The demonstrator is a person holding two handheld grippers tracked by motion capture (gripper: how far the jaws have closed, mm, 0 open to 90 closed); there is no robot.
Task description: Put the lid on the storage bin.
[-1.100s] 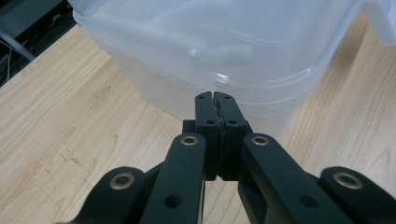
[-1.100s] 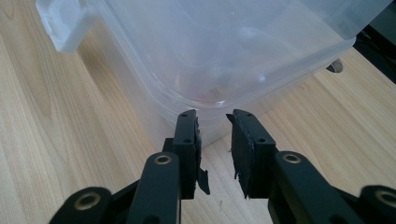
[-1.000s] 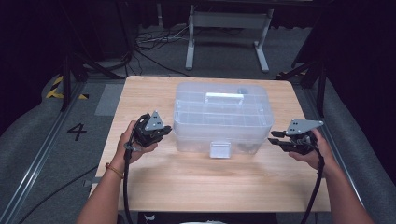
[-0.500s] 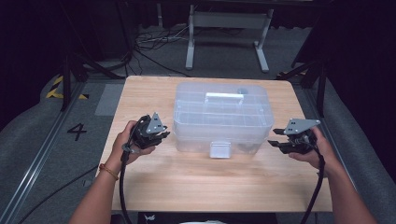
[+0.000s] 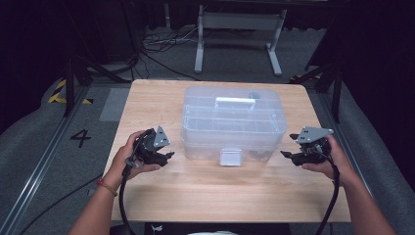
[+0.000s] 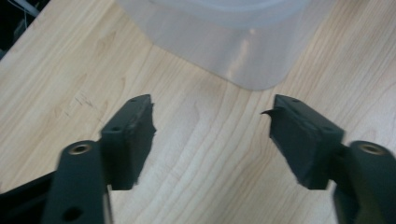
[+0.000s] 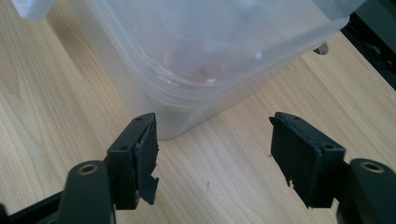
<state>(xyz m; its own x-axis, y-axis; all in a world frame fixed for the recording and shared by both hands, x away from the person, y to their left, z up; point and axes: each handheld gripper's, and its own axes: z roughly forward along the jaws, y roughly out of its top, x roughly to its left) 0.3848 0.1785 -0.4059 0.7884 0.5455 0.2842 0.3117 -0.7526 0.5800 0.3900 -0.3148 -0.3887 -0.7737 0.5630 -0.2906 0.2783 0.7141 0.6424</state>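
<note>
Clear lidded storage box (image 5: 234,125) sits mid-worktop (image 5: 161,196), latch tab (image 5: 230,156) facing the person, white handle (image 5: 235,102) flat on the lid. Left tool (image 5: 168,155) is just beside the box's near-left corner, right tool (image 5: 286,154) just beside the near-right corner; neither touches it. Both tools have just been spreading their jaws and now stand wide with only bare wood between them, nothing pinched. Reads as the approach to grip the box from both ends. In the left gripper view the rounded box corner (image 6: 252,65) sits ahead of the jaws and off-centre, so shift in line first, then drive forward. In the right gripper view the corner (image 7: 177,116) is already close to the left jaw; square up so one jaw doesn't clip the wall. Bite under the lid rim, not on the smooth wall: the plastic looks slick and flexible. Close both sides together, evenly, or the box will probably skate sideways. Contents look faint through the wall, can't tell what they are, so keep it level.
</note>
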